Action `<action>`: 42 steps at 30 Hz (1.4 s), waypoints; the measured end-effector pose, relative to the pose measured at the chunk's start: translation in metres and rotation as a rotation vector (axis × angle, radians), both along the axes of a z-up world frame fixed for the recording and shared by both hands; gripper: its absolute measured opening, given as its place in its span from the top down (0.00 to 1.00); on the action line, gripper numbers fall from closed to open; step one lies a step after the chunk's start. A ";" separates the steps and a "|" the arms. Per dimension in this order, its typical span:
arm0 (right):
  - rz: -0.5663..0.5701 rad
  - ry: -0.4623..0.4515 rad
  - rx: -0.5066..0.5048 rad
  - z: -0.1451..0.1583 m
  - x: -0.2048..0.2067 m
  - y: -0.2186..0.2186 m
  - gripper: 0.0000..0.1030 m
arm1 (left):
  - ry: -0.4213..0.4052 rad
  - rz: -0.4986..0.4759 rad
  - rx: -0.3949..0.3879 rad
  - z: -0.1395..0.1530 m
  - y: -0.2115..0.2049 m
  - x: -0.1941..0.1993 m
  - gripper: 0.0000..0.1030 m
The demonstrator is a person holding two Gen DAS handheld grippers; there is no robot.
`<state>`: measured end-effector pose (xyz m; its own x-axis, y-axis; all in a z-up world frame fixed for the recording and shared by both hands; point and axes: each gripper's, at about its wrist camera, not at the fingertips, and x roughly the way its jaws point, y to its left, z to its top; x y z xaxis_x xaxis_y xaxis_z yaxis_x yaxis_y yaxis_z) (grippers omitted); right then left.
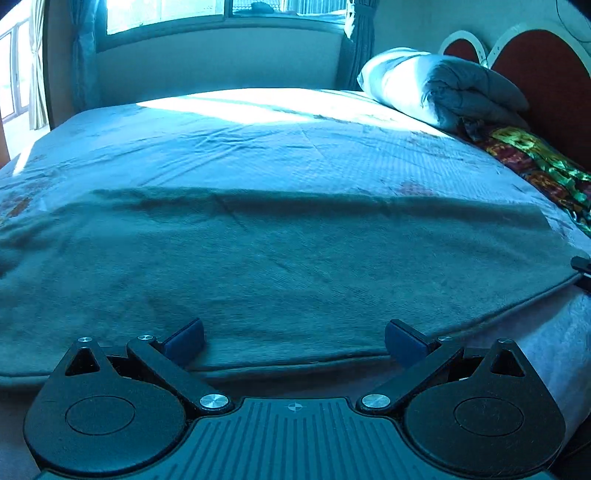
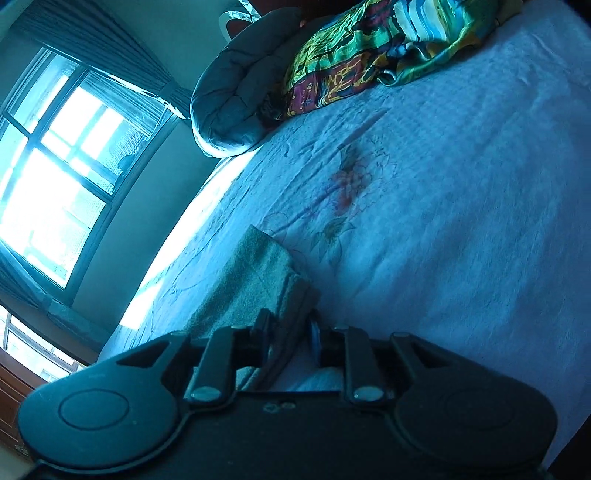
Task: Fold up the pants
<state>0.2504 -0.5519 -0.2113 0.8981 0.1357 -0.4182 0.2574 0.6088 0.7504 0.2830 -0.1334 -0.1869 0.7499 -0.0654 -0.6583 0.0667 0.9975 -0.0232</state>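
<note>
Left wrist view: pants spread flat across bed; left hand-held gripper spread wide at the near hem. Right wrist view only: right hand-held gripper, tilted, pinching the pants' folded edge.

One pair of pants lies on the one bed, spread along its near edge. Two grippers: the left gripper at that edge, the right gripper at the pants' end. At the head of the bed are one rolled quilt and one patterned cloth. Beyond the bed is one window with two curtains.
</note>
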 end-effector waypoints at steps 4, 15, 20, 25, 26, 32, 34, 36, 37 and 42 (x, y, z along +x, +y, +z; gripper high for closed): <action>-0.009 -0.029 0.028 -0.001 -0.010 -0.006 0.83 | -0.036 -0.035 0.006 0.005 -0.037 -0.007 0.00; -0.017 -0.087 0.177 -0.020 -0.011 -0.022 0.83 | -0.049 -0.014 0.049 -0.002 -0.041 -0.011 0.00; -0.017 -0.072 0.157 -0.017 -0.010 -0.019 0.84 | -0.100 0.030 0.014 0.010 -0.033 -0.017 0.00; -0.016 -0.047 0.126 -0.013 -0.009 -0.012 0.84 | -0.035 0.019 0.043 -0.003 -0.037 -0.007 0.00; -0.016 -0.047 0.127 -0.012 -0.009 -0.012 0.84 | -0.033 0.022 0.031 -0.001 -0.037 -0.007 0.00; -0.016 -0.019 0.088 -0.015 0.004 -0.008 0.87 | -0.034 -0.002 0.061 -0.011 -0.041 -0.006 0.00; -0.014 -0.018 0.081 -0.016 0.005 -0.008 0.90 | -0.030 -0.002 0.059 -0.011 -0.041 -0.005 0.00; -0.009 -0.015 0.069 -0.017 0.006 -0.008 0.92 | -0.031 0.001 0.055 -0.012 -0.041 -0.005 0.00; -0.008 -0.013 0.072 -0.016 0.006 -0.008 0.91 | -0.033 0.001 0.057 -0.013 -0.041 -0.005 0.00; -0.025 0.004 0.051 -0.015 0.007 -0.004 0.92 | -0.038 0.005 0.053 -0.014 -0.040 -0.005 0.00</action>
<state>0.2575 -0.5560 -0.2258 0.9000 0.1345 -0.4145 0.2748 0.5631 0.7794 0.2780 -0.1735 -0.2006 0.7745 -0.0276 -0.6319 0.0615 0.9976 0.0318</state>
